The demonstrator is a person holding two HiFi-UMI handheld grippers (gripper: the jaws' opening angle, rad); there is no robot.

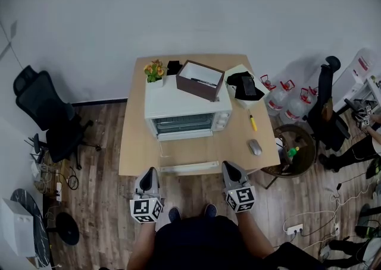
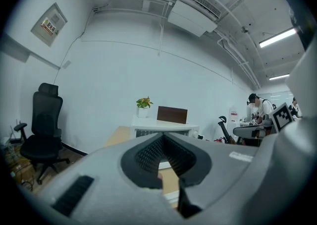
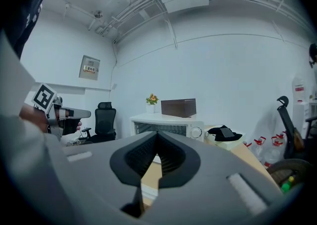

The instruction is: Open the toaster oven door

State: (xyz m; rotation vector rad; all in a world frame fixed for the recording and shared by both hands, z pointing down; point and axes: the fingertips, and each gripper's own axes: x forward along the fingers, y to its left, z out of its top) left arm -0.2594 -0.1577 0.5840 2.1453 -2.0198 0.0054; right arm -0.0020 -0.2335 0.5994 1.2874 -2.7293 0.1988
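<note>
Two grippers are held low in front of the person, just short of the near edge of the table (image 1: 134,159) and above the wooden floor. The left gripper (image 1: 149,172) is off the near left part of the edge and the right gripper (image 1: 230,168) off the near right part, well apart from each other. Both point toward the far wall.

In the left gripper view the dark ribbed fingers (image 2: 147,152) come together at their tips with nothing between them. The right gripper view shows the same: its fingers (image 3: 171,157) are pressed together at the tips and hold nothing.

The toaster oven (image 1: 187,108), white with a glass front, sits on the middle of the table toward its far side, facing the person. Its door (image 1: 183,123) is shut, upright against the body, and neither gripper touches it; a stretch of bare table lies between the oven and the grippers.

On top of the oven a small potted plant (image 1: 155,72) with orange flowers stands at the far left corner, and an open brown box (image 1: 200,81) lies tilted to its right. To the right of the oven a black object (image 1: 244,84) rests on a white box. Nearer along that side lie a yellow pen (image 1: 253,123) and a grey mouse (image 1: 255,147). A long white strip (image 1: 189,168) lies along the near edge of the table, between the two grippers.

A black office chair (image 1: 47,114) stands on the floor to the left of the table, and water jugs (image 1: 286,103) stand to the right.
</note>
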